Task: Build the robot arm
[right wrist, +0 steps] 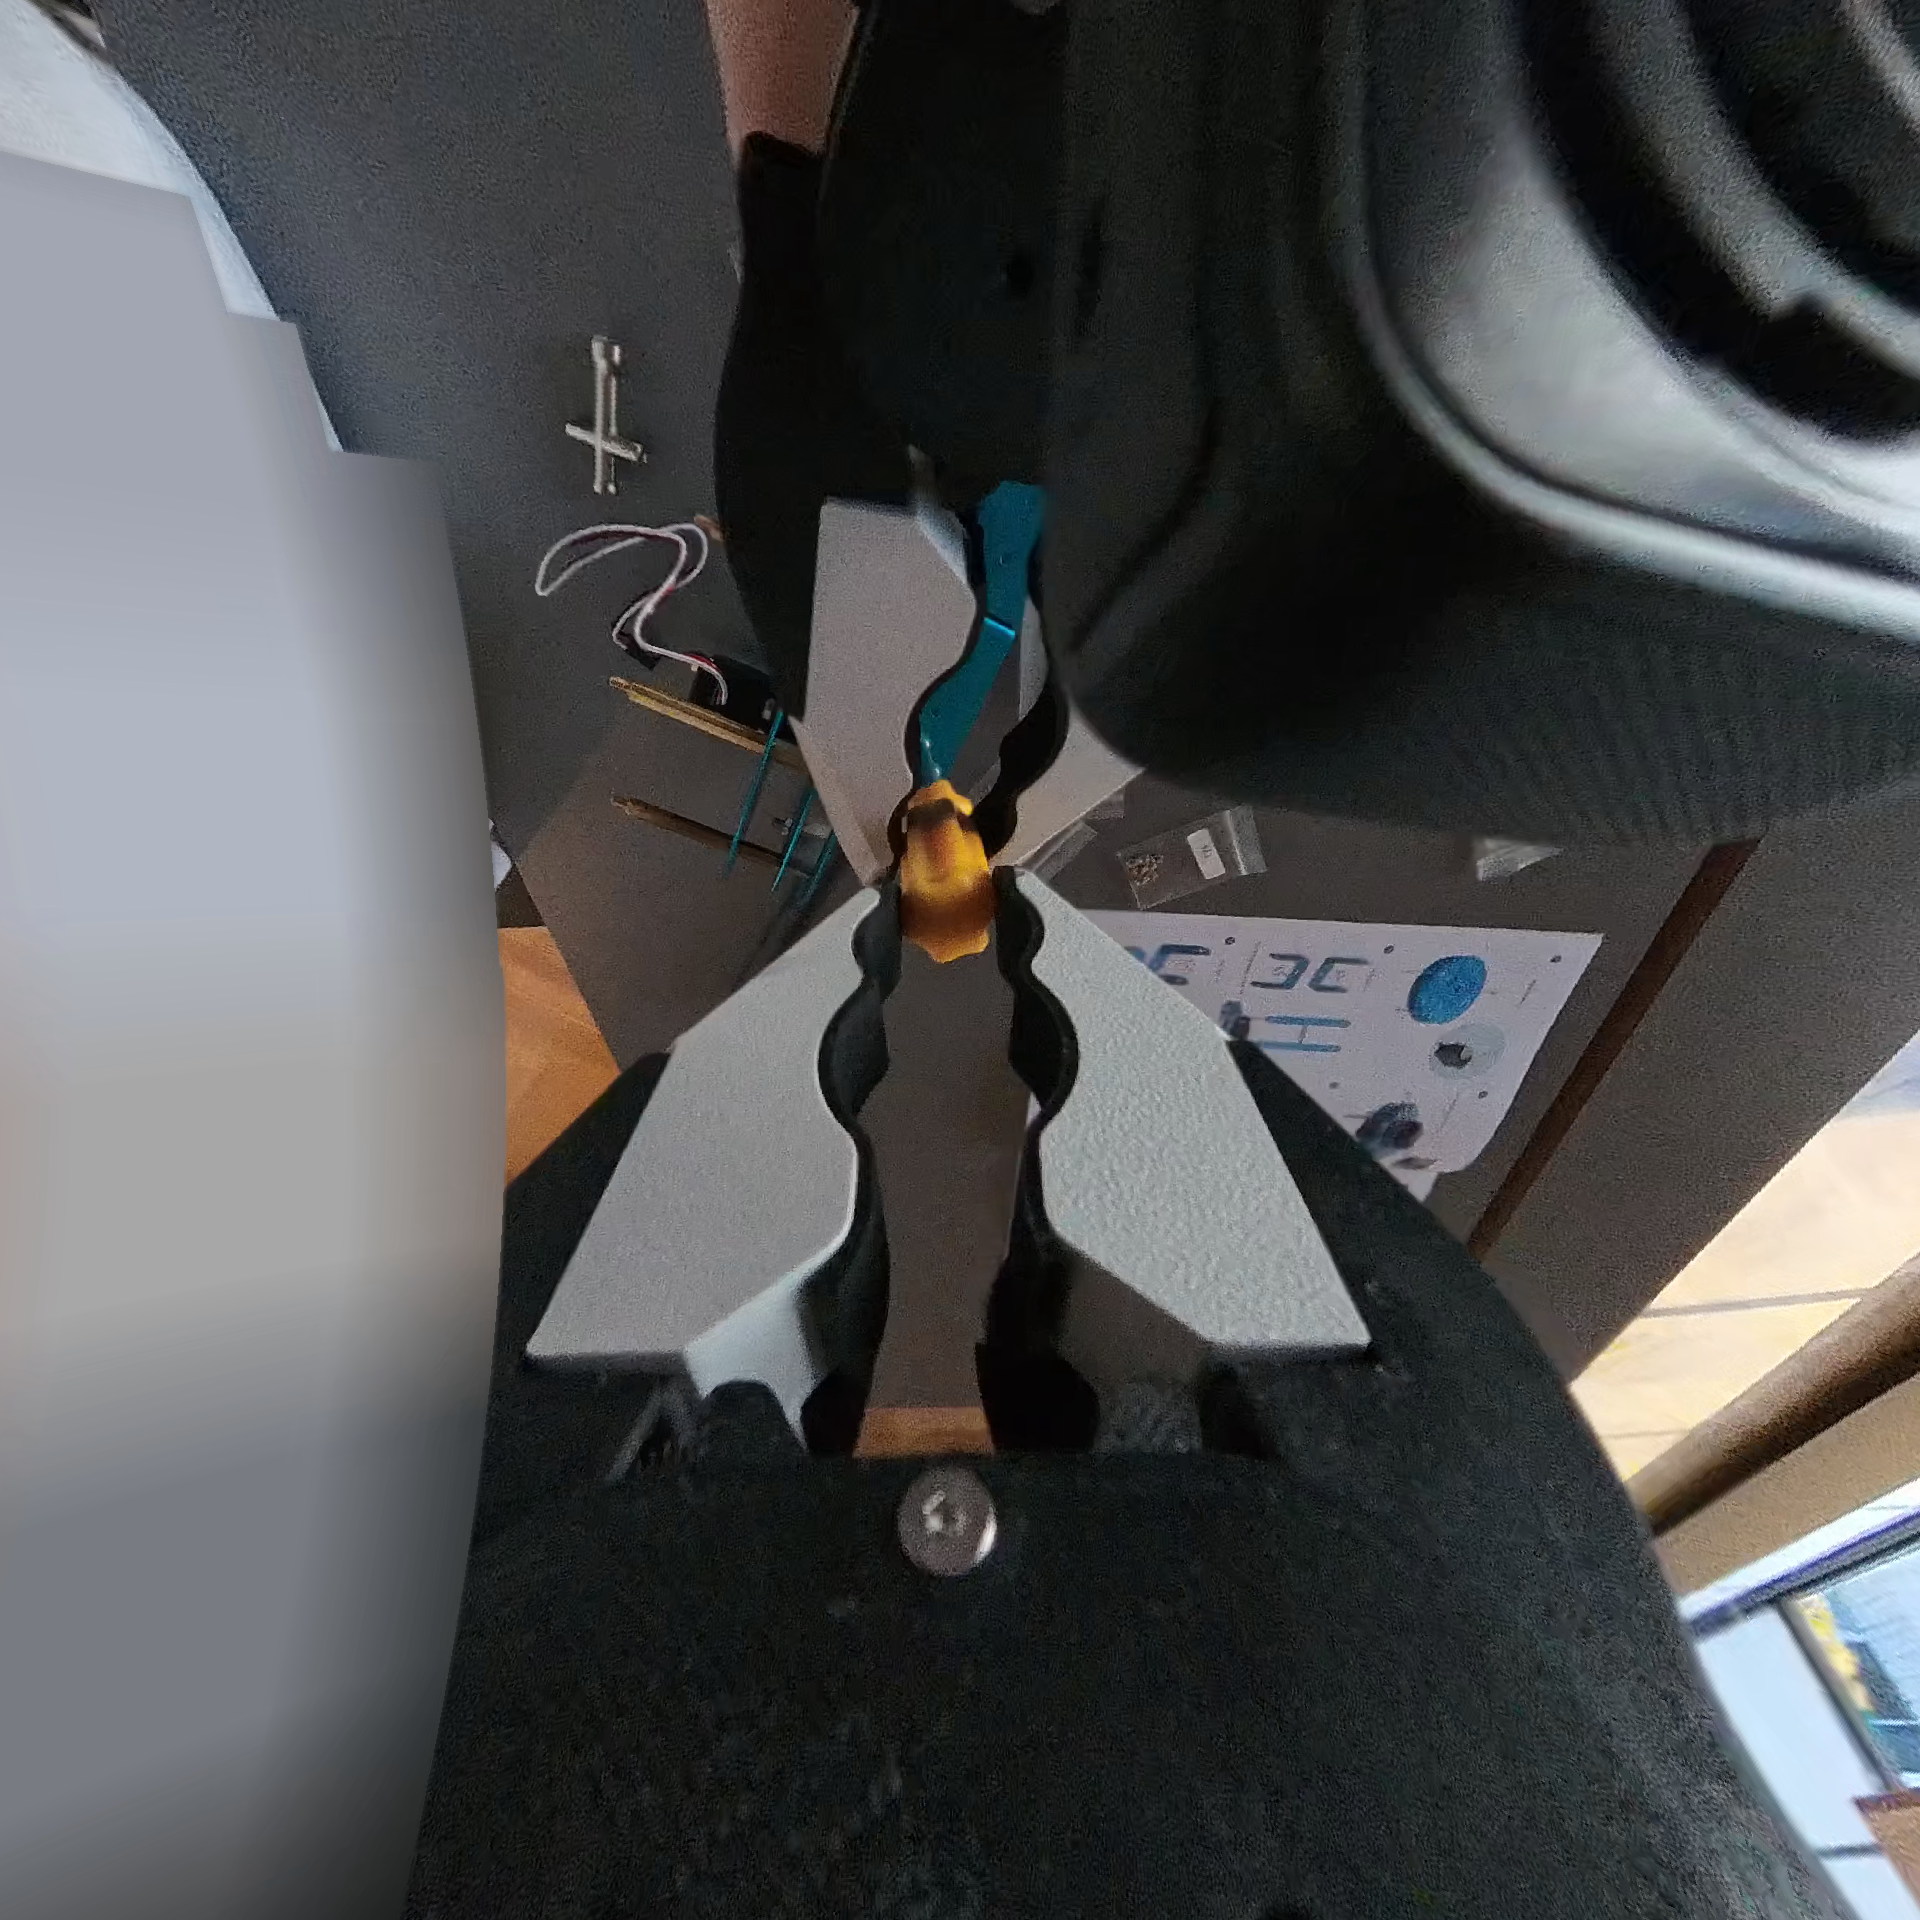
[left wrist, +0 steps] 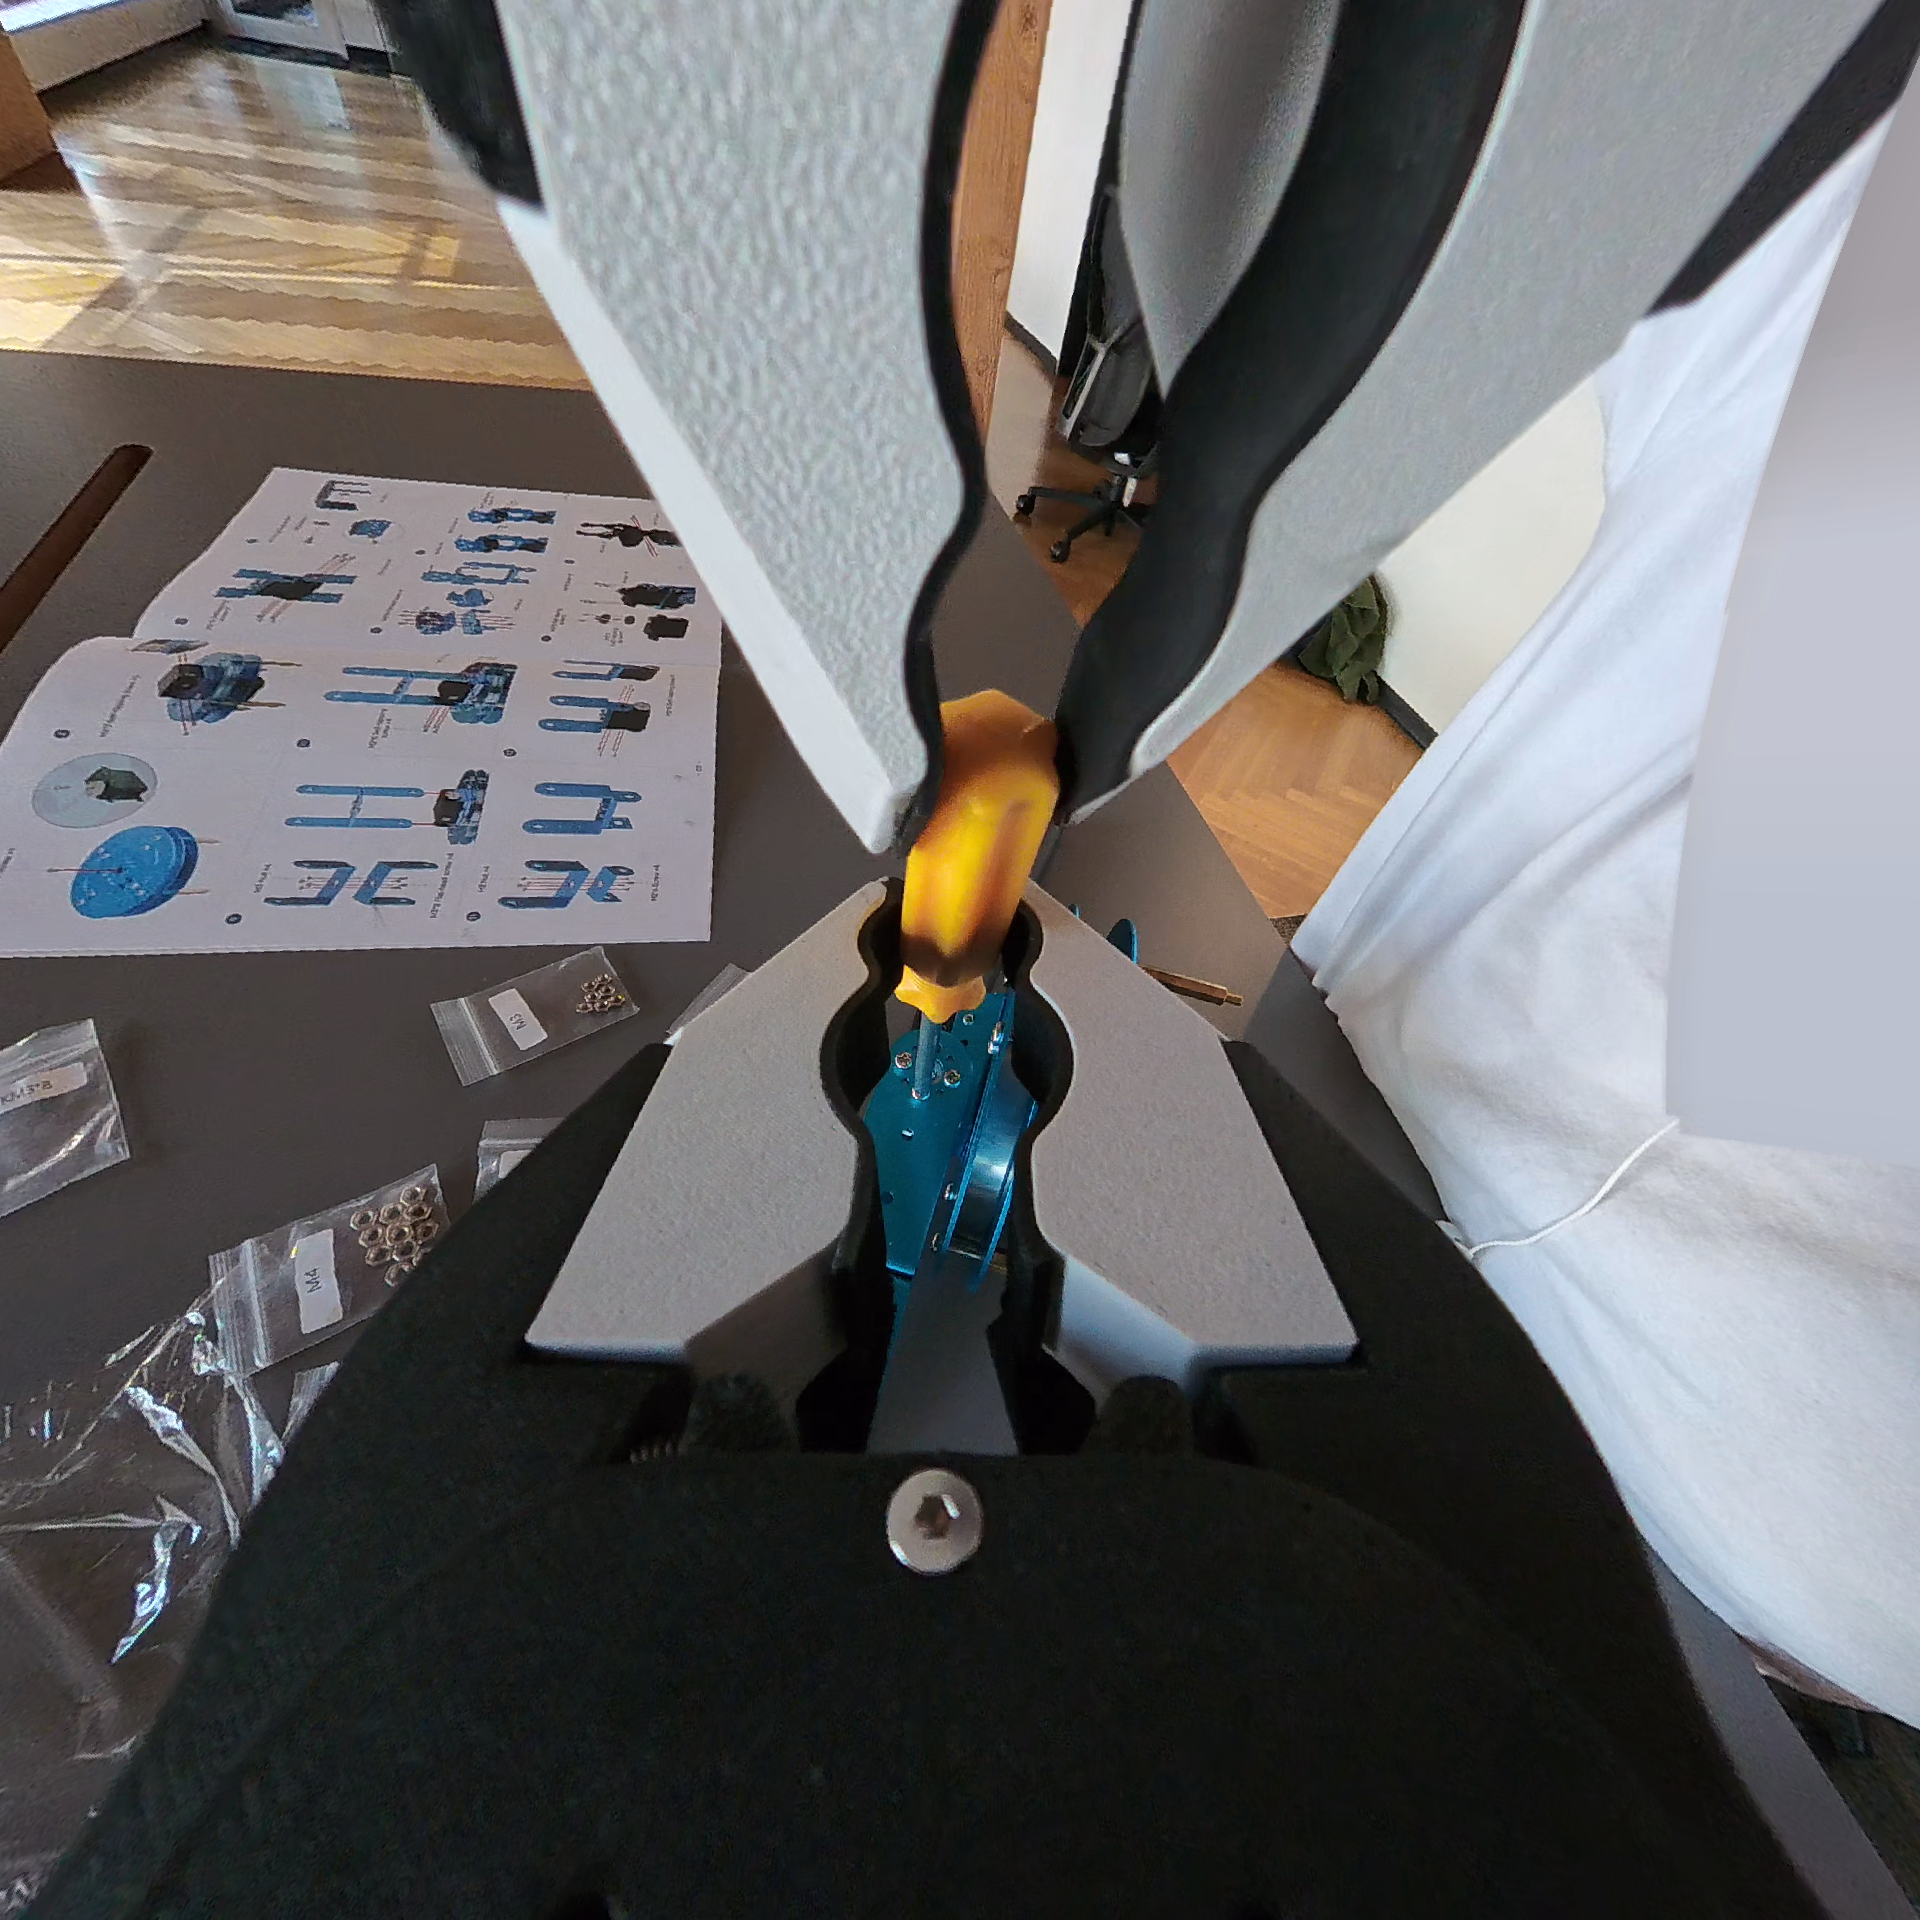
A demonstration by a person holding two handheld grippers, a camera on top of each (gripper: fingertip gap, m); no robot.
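My left gripper (left wrist: 971,906) is shut on a blue metal bracket-and-disc assembly (left wrist: 940,1164), held between its black pads above the dark table. My right gripper (left wrist: 987,802) comes in from above, tip to tip with the left one. It is shut on the orange handle of a small screwdriver (left wrist: 977,842), whose metal shaft (left wrist: 920,1060) runs down onto the blue assembly. In the right wrist view my right gripper (right wrist: 943,890) clamps the orange handle (right wrist: 943,904). Just beyond it, the left gripper (right wrist: 940,805) holds the blue part (right wrist: 987,644).
The dark grey table (left wrist: 312,1060) holds picture instruction sheets (left wrist: 395,717) and small bags of nuts (left wrist: 540,1008) (left wrist: 343,1257). A person in white cloth (left wrist: 1558,935) stands at the right. A cross-shaped wrench (right wrist: 606,428), a wired servo (right wrist: 727,681) and brass standoffs (right wrist: 686,712) lie farther off.
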